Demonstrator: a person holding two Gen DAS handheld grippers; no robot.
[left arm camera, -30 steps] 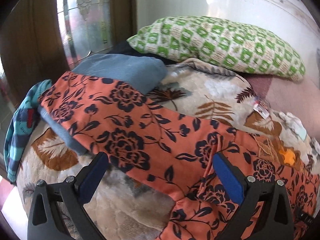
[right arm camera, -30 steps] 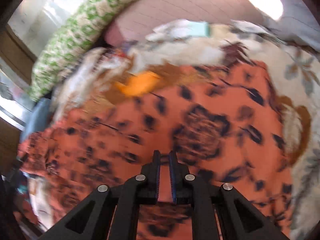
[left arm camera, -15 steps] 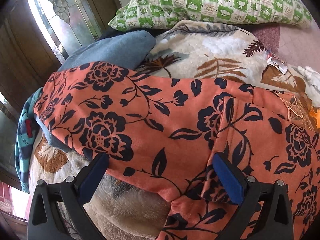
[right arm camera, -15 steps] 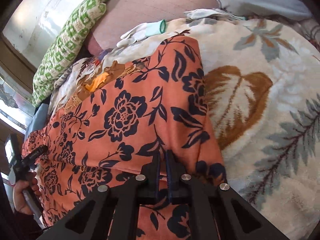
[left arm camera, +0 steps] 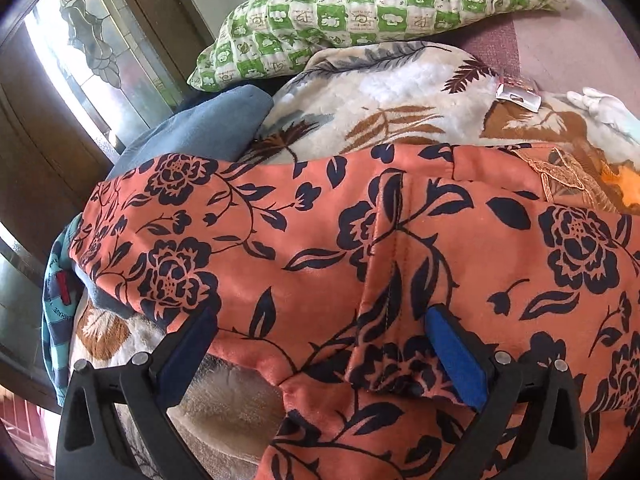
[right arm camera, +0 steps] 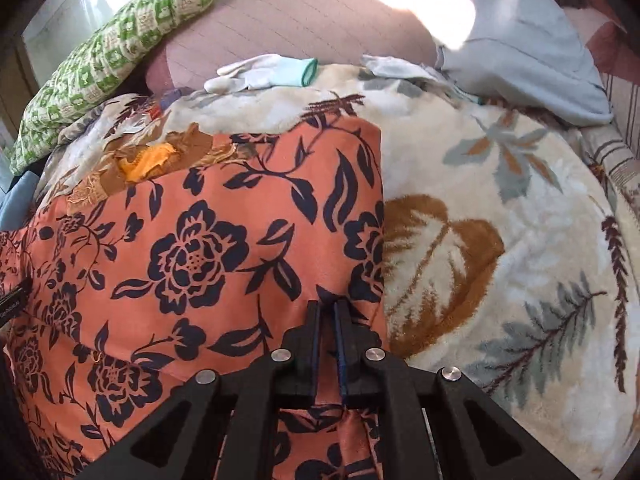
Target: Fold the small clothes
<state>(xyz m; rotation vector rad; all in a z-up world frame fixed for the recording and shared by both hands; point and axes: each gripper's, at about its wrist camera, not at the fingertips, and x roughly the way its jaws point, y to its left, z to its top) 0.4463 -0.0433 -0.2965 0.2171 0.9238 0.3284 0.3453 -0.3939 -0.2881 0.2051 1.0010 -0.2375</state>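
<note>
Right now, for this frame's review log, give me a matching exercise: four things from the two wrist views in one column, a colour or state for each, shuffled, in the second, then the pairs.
Column 1
1. left gripper
2. right gripper
3. pillow
4. glove

Column 2
A. green and cream checks
B. shut on the orange floral garment
C. open, fingers astride a fold of the garment
D. lying loose on the leaf-print blanket

Pairs: 1-C, 2-B, 3-A, 4-D
</note>
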